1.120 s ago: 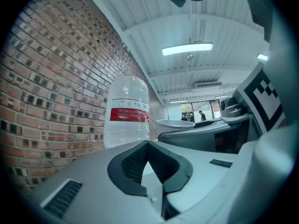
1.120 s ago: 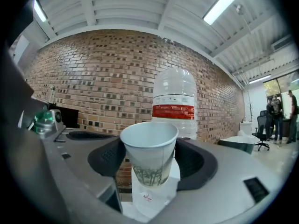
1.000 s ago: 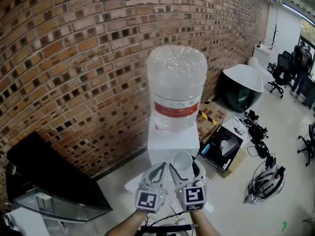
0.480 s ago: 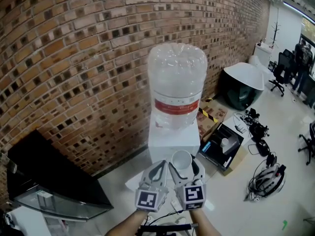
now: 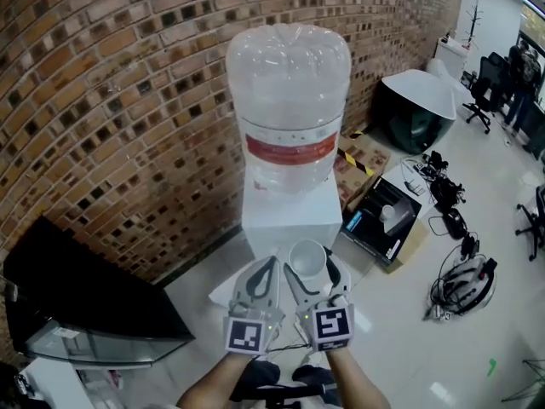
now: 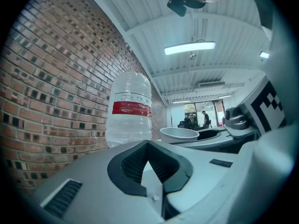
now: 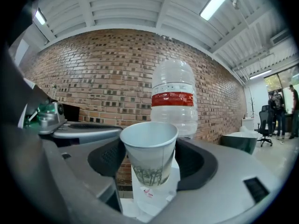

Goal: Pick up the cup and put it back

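A white paper cup (image 5: 308,259) (image 7: 149,155) with a faint tree print stands upright between the jaws of my right gripper (image 5: 312,268) (image 7: 150,164), which is shut on it by its sides. The cup hangs in the air in front of a white water dispenser (image 5: 289,218) topped by a big clear bottle (image 5: 288,109) (image 7: 174,101) with a red label. My left gripper (image 5: 266,267) (image 6: 149,148) is just left of the right one, its jaws shut with nothing in them. In the left gripper view the cup's rim (image 6: 179,134) shows to the right.
A brick wall (image 5: 111,100) runs behind the dispenser. A black cabinet (image 5: 81,301) stands at the left. An open cardboard box (image 5: 383,228), cables and a helmet (image 5: 464,281) lie on the floor at the right. A black and white dome (image 5: 417,130) and office chairs stand farther off.
The head view has drawn nearer the dispenser, which now looms larger. The right gripper has sunk a little with the cup still in it. The left gripper stays beside it.
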{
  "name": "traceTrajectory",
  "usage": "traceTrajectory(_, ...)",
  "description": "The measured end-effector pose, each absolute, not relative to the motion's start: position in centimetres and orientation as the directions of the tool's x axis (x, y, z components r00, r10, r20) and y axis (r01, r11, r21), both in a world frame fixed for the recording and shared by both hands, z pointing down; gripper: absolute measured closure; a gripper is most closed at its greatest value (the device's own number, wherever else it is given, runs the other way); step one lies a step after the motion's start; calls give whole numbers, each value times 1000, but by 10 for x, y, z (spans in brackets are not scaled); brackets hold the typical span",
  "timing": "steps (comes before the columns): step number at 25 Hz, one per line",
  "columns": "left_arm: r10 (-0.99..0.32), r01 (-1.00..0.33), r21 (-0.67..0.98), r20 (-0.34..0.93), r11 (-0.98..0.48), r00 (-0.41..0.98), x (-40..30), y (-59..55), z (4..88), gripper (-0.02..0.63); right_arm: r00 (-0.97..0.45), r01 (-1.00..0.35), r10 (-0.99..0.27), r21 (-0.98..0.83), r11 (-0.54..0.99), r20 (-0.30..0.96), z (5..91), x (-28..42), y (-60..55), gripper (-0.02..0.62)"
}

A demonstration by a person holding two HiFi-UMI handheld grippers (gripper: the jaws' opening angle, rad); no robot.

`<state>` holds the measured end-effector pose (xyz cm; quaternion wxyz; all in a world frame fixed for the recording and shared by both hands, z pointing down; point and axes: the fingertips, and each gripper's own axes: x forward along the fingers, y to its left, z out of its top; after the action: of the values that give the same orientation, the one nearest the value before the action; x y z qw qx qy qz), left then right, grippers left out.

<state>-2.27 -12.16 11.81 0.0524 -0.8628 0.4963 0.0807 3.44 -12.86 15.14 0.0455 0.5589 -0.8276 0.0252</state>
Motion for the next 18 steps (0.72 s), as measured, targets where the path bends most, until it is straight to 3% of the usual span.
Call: traceTrajectory(18, -870, -881, -30, -148, -472, 471, -35, -172, 422, 615, -403, -909, -901, 46, 415, 164, 453, 19, -174, 259)
